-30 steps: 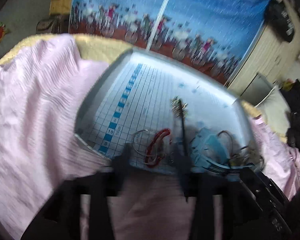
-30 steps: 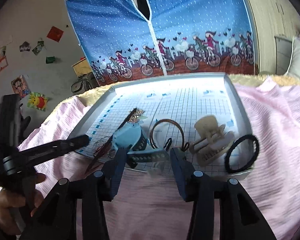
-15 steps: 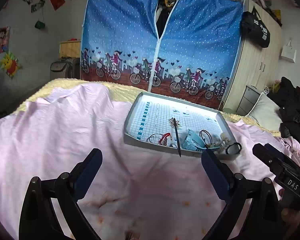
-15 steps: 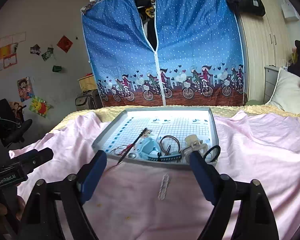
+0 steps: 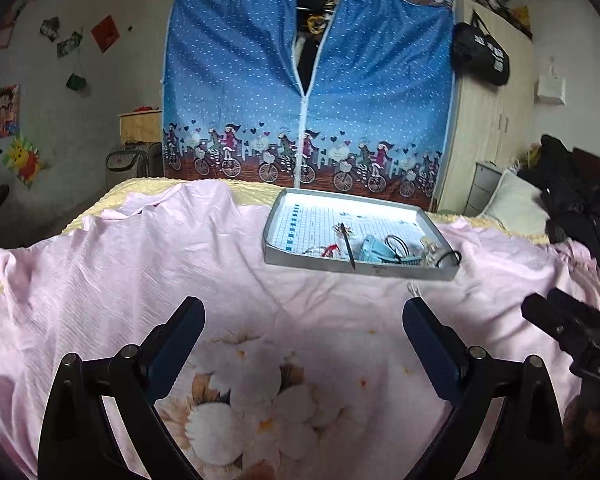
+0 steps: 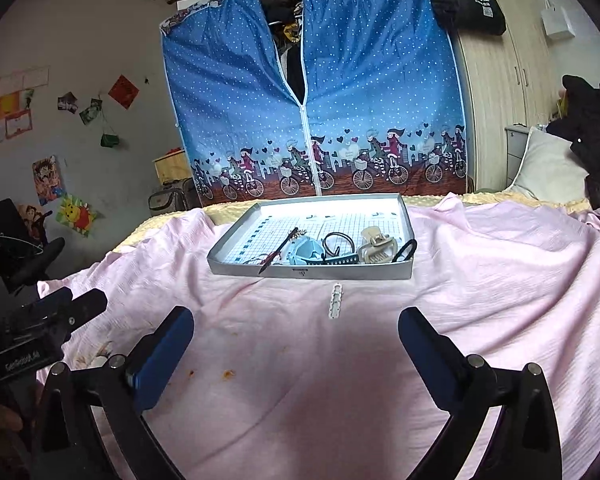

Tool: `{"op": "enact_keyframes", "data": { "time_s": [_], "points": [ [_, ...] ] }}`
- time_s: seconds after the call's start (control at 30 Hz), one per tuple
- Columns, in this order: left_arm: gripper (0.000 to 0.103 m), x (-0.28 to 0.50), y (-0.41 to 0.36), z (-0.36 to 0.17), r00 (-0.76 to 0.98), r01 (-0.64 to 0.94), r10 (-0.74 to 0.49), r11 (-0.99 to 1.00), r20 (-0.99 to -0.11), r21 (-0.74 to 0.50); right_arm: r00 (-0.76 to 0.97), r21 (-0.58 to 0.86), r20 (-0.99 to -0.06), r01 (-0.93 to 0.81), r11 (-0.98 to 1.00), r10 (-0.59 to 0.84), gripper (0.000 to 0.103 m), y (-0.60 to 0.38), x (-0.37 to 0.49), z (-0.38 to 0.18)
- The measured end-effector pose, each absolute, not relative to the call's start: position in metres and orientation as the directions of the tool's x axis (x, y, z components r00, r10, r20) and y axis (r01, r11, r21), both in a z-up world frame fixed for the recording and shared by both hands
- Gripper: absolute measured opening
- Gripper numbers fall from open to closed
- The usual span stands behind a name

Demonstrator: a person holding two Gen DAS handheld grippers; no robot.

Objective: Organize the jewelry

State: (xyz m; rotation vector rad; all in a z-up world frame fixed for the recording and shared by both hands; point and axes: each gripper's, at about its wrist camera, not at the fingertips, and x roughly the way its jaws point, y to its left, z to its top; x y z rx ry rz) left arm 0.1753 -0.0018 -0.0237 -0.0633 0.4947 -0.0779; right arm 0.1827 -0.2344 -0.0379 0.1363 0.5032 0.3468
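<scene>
Silver-grey, the tray sits on the pink sheet toward the far side of the bed, holding the jewelry in a heap along its near wall: a dark hairpin propped over the rim, a blue piece, a cream claw clip, a black hair tie and a red loop. One small white strip lies on the sheet just in front of the tray, apart from it. Both tools hover well back, spread wide and empty: the left gripper and the right gripper.

That strip looks light, thin and flat, so it would likely slide or bury into the soft cloth under a push; a pinch across its narrow width seems best. The hairpin looks stiff and slim, best taken mid-shaft. The tie is limp, and the claw clip rigid but bulky.
</scene>
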Motion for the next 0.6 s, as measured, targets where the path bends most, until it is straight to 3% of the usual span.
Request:
{"op": "enact_keyframes", "data": {
  "time_s": [0.6],
  "points": [
    [0.097, 0.1721, 0.0021, -0.0274, 0.890, 0.044, -0.056, 0.998, -0.453, -0.038, 0.825, 0.186, -0.450, -0.288, 0.939, 0.342, 0.103, -0.2308, 0.1803, -0.0489]
  ]
}}
